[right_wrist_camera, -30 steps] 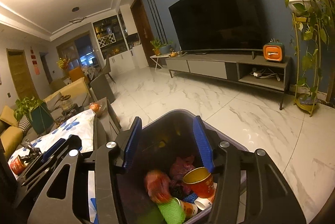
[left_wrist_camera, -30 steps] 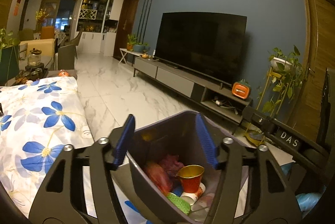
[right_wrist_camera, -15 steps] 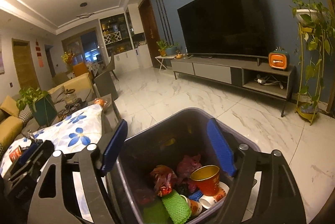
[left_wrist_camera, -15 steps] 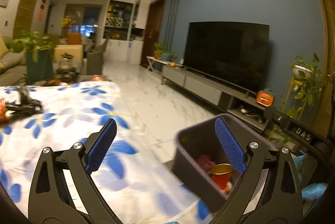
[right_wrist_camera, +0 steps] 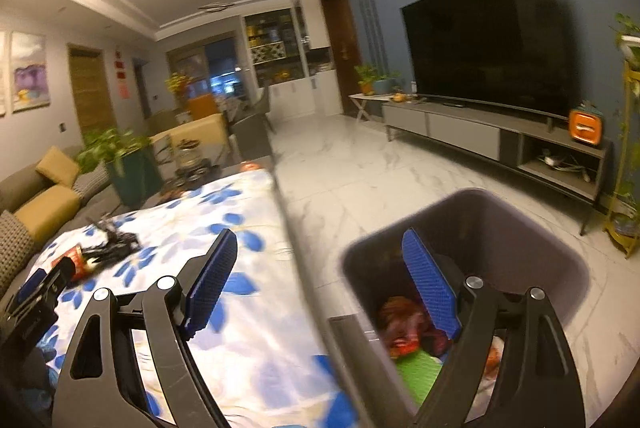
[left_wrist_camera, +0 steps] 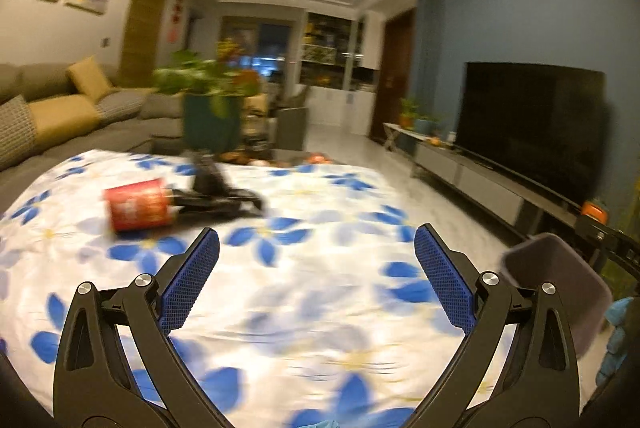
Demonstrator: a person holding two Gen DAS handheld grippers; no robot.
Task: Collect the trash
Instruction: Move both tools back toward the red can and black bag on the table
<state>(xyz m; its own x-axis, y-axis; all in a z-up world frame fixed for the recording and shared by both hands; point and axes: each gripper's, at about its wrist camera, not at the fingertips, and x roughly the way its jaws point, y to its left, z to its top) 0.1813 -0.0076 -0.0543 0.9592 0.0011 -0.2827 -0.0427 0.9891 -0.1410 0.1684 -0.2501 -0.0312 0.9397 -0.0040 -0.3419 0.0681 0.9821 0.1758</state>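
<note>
The bench (left_wrist_camera: 320,300) is filling most of the left wrist view, draped in a soft white cloth printed with big blue flowers, its surface rippling slightly and smeared by motion blur. Off its right edge, on the glossy marbled floor (right_wrist_camera: 360,179), the bin (right_wrist_camera: 560,256) is standing, a dark grey plastic tub with rounded corners and smooth matte walls; inside it a jumble of trash is lying, a crumpled reddish wrapper (right_wrist_camera: 404,320) and a green mesh-textured piece (right_wrist_camera: 416,376) beside it. The left gripper (left_wrist_camera: 316,276) is hovering over the cloth with its jaws spread wide and nothing between them, black angular arms tipped with blue pads (left_wrist_camera: 188,284) of a fine grid texture. The right gripper (right_wrist_camera: 324,284) is hanging with jaws just as wide apart and empty, one pad over the bench edge, the other over the bin's mouth. Farther back on the cloth, a red cylindrical can (left_wrist_camera: 140,203) is lying on its side, its label too blurred to read. Touching its right end, a black, crumpled, stringy object (left_wrist_camera: 220,191) is sprawling across the fabric; what it is made of I cannot tell.
</note>
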